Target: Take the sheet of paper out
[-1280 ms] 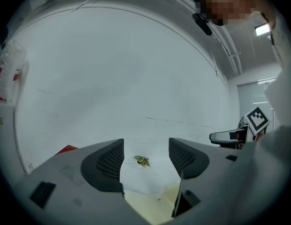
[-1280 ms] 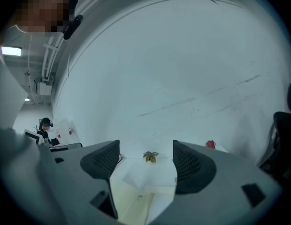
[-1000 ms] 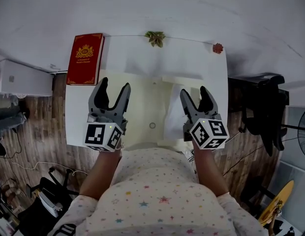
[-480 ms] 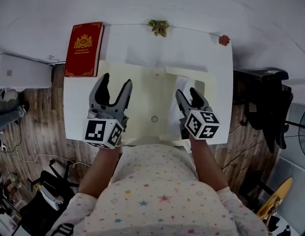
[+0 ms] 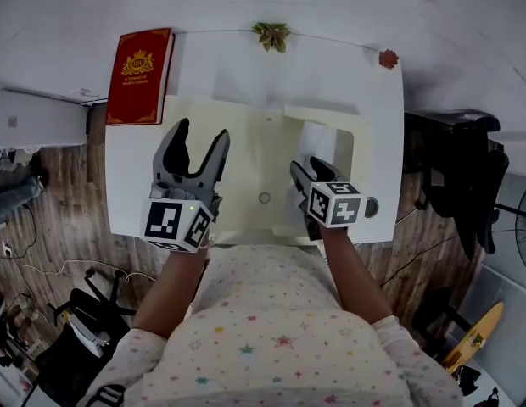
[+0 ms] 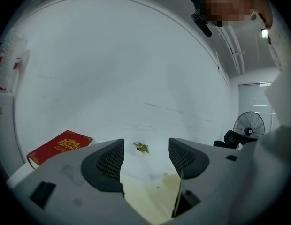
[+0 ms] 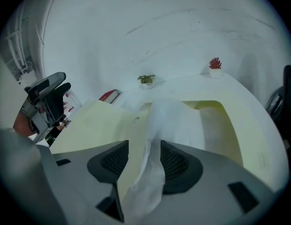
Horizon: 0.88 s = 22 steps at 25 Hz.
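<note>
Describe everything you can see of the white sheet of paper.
The sheet of paper is white, thin and looks soft. Its near edge is bunched into a crumpled fold between the jaws of the right gripper, which are closed on it. Farther off, it spreads flatter over the right part of the open cream folder, which lies on the white table.
</note>
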Available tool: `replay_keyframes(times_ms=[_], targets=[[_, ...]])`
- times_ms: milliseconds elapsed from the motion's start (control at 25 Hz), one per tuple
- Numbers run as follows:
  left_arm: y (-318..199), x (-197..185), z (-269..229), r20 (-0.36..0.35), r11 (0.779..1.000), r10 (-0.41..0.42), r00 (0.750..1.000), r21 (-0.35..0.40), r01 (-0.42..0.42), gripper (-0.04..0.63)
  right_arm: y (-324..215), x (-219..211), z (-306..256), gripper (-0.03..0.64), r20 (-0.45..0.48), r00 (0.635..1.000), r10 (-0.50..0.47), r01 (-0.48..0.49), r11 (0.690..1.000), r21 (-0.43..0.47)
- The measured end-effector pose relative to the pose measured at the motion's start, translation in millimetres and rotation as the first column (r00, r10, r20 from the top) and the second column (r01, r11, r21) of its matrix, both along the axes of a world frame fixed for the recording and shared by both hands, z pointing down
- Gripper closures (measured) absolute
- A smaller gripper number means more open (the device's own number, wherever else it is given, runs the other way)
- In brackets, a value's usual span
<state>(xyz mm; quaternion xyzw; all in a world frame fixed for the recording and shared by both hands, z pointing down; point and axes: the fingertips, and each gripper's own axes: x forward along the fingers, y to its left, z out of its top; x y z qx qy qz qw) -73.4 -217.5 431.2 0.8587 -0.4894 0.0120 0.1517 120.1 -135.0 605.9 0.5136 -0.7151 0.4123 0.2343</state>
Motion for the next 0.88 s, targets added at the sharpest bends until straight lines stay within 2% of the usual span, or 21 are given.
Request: replay_keyframes(times_ms=[600, 880], targets=[[2.2, -1.8, 7.2, 0.003, 1.0, -0.016, 1.0, -0.024, 0.016, 0.321, 6.1, -1.7, 41.8, 0.407, -0.145, 0.984, -0.106, 0.093, 0.991, -0.094], [0.3, -2.4, 8.4, 0.004, 1.0, -0.017, 1.0, -0.026, 0.017, 0.321, 4.7, 3.7, 44.3, 0.461, -0.208, 0.972, -0.11, 0.095, 0.992, -0.081]])
